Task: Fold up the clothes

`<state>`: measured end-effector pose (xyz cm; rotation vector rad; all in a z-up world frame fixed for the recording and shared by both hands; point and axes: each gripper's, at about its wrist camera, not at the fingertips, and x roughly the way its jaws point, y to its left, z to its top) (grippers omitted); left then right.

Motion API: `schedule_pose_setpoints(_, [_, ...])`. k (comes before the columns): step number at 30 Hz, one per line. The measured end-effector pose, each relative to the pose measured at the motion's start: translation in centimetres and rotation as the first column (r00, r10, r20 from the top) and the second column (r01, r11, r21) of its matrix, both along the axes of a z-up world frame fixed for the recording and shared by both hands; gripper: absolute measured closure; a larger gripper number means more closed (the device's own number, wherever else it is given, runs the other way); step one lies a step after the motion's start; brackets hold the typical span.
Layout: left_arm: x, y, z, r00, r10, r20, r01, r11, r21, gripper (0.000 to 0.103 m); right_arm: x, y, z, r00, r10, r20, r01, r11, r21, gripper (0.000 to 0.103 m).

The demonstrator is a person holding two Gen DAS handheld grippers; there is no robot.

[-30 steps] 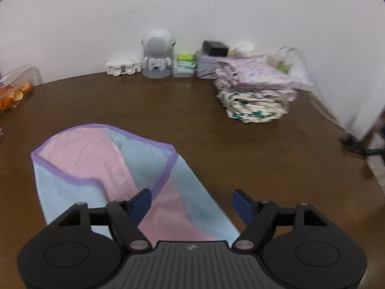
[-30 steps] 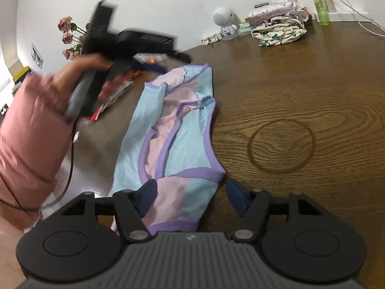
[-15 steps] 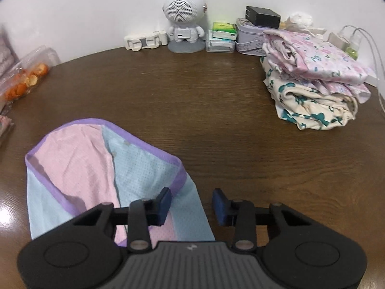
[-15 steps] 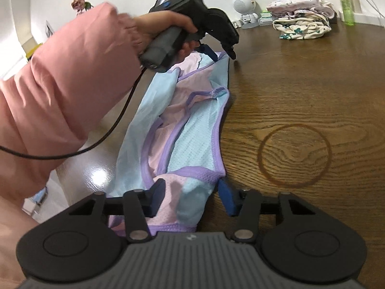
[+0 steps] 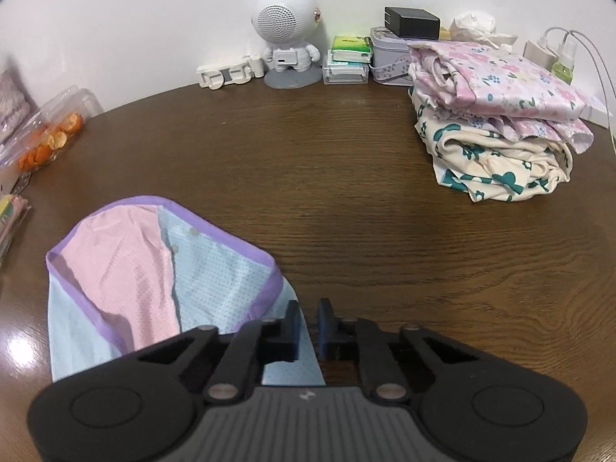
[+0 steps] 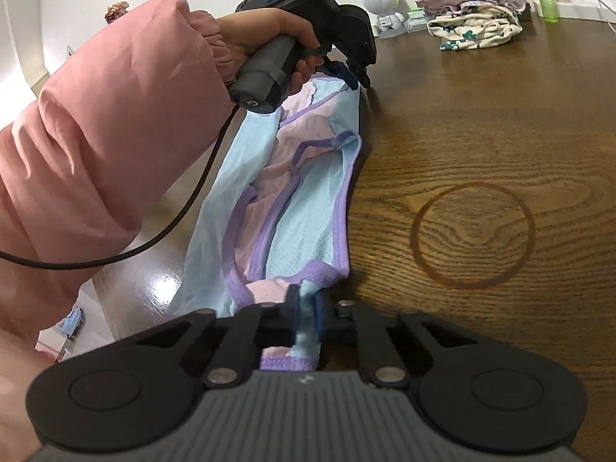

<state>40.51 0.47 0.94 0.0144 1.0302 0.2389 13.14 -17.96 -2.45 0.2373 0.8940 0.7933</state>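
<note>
A pink and light-blue garment with purple trim (image 5: 154, 269) lies stretched along the brown wooden table (image 5: 365, 200). My left gripper (image 5: 308, 325) is shut on the garment's right edge at its far end. It also shows in the right wrist view (image 6: 352, 77), held by a hand in a pink sleeve. My right gripper (image 6: 306, 315) is shut on the near end of the garment (image 6: 308, 208), the blue cloth pinched between its pads.
A stack of folded floral clothes (image 5: 496, 115) sits at the table's back right. Along the wall stand a white robot-shaped speaker (image 5: 287, 38), small boxes (image 5: 348, 61) and a tin. A plastic pack of orange snacks (image 5: 50, 134) lies at the left. A dark ring mark (image 6: 473, 235) shows on the wood.
Both grippers have closed from open onto the garment. The left gripper moved forward to the garment's far end and came down to it.
</note>
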Motion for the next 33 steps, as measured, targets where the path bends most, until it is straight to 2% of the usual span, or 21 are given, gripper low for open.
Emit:
schedule_pose_setpoints(6, [-1.1, 1.1, 0.4, 0.998, -0.018, 0.059, 0.024, 0.995, -0.094, 0.103, -0.2, 0.1, 0.5, 1.000, 0.000, 0.015, 0.001, 1.000, -0.010, 0.100])
schedule_pose_setpoints(10, [-2.0, 2.9, 1.8, 0.993, -0.015, 0.117, 0.036, 0.982, -0.183, 0.103, -0.9, 0.6, 1.9, 0.998, 0.011, 0.069, -0.008, 0.999, -0.035, 0.100])
schedule_pose_setpoints(15, [-3.8, 5.5, 3.5, 0.983, -0.018, 0.181, 0.064, 0.967, -0.247, 0.103, -2.1, 2.2, 4.2, 0.987, 0.050, 0.151, -0.038, 0.996, -0.084, 0.100])
schedule_pose_setpoints(19, [-4.2, 6.6, 3.5, 0.986, -0.041, 0.163, 0.099, 0.925, -0.366, 0.101, -2.1, 2.6, 4.2, 0.986, 0.058, 0.155, -0.043, 0.994, -0.101, 0.100])
schedule_pose_setpoints(20, [-4.1, 6.5, 3.4, 0.988, -0.045, 0.148, 0.100, 0.919, -0.382, 0.092, -2.1, 2.7, 4.2, 0.986, 0.060, 0.154, -0.044, 0.994, -0.105, 0.100])
schedule_pose_setpoints(21, [-3.9, 6.0, 3.2, 0.989, -0.053, 0.138, 0.100, 0.925, -0.366, 0.083, -2.1, 2.7, 4.2, 0.986, 0.061, 0.154, -0.045, 0.993, -0.108, 0.100])
schedule_pose_setpoints(23, [-3.3, 4.6, 3.0, 0.990, -0.067, 0.126, 0.101, 0.951, -0.291, 0.071, -2.1, 2.9, 4.1, 0.986, 0.064, 0.153, -0.047, 0.992, -0.115, 0.100])
schedule_pose_setpoints(25, [-2.5, 3.3, 2.7, 0.991, -0.066, 0.113, 0.090, 0.970, -0.225, 0.070, -2.1, 3.0, 4.0, 0.986, 0.067, 0.152, -0.048, 0.991, -0.121, 0.100])
schedule_pose_setpoints(27, [-1.5, 2.4, 2.1, 0.996, -0.049, 0.078, 0.062, 0.984, -0.167, 0.062, -2.1, 3.1, 4.0, 0.986, 0.070, 0.151, -0.050, 0.991, -0.128, 0.100])
schedule_pose_setpoints(29, [-0.7, 1.7, 1.2, 0.999, -0.015, 0.029, 0.018, 0.997, -0.081, 0.062, -2.1, 3.2, 3.9, 0.986, 0.073, 0.150, -0.052, 0.990, -0.135, 0.100])
schedule_pose_setpoints(31, [-0.2, 1.2, 0.6, 1.000, 0.014, 0.004, -0.014, 1.000, 0.005, 0.062, -1.9, 3.1, 3.8, 0.985, 0.083, 0.149, -0.064, 0.990, -0.126, 0.100])
schedule_pose_setpoints(33, [-0.1, 0.8, 0.4, 1.000, 0.022, 0.013, -0.023, 0.997, 0.079, 0.060, -1.8, 3.0, 3.7, 0.985, 0.090, 0.147, -0.074, 0.991, -0.114, 0.100])
